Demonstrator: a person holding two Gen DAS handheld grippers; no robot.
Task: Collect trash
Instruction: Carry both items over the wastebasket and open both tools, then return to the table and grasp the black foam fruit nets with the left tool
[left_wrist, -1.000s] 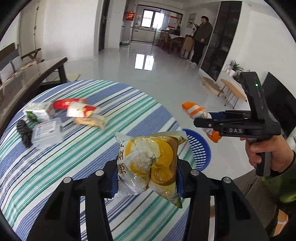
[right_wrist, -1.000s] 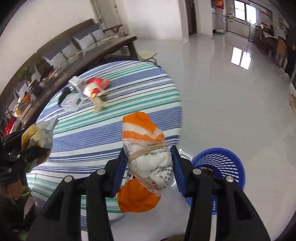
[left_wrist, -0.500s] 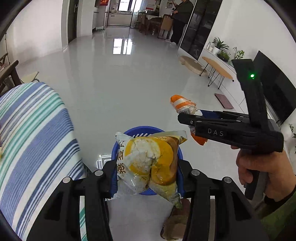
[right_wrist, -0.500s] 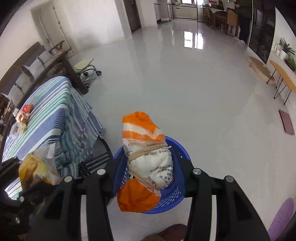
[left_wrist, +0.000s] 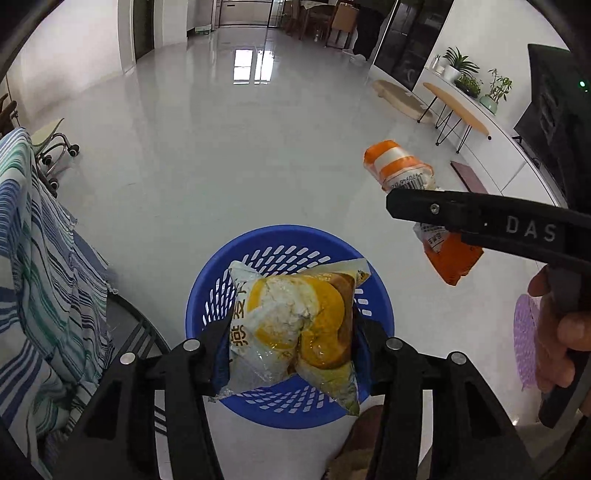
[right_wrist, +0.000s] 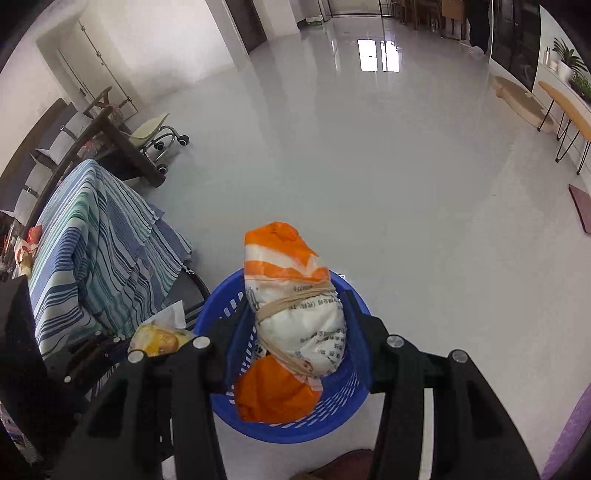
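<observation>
My left gripper (left_wrist: 291, 332) is shut on a yellow and white snack packet (left_wrist: 291, 328) and holds it above the blue perforated basket (left_wrist: 288, 243) on the floor. My right gripper (right_wrist: 295, 332) is shut on an orange and white bag (right_wrist: 291, 317) bound with a rubber band, also above the blue basket (right_wrist: 221, 302). The right gripper and its orange bag (left_wrist: 399, 166) show at the right of the left wrist view. The yellow packet (right_wrist: 159, 339) shows at the lower left of the right wrist view.
The table with the striped blue-green cloth (right_wrist: 92, 236) stands left of the basket, with more wrappers (right_wrist: 27, 243) on its far side. A wheeled chair (right_wrist: 155, 133) and a dark bench stand beyond it. Side tables with plants (left_wrist: 461, 107) line the right wall.
Both grippers have swung from over the striped table to above the blue basket on the floor and come lower towards it. Each still holds its packet.
</observation>
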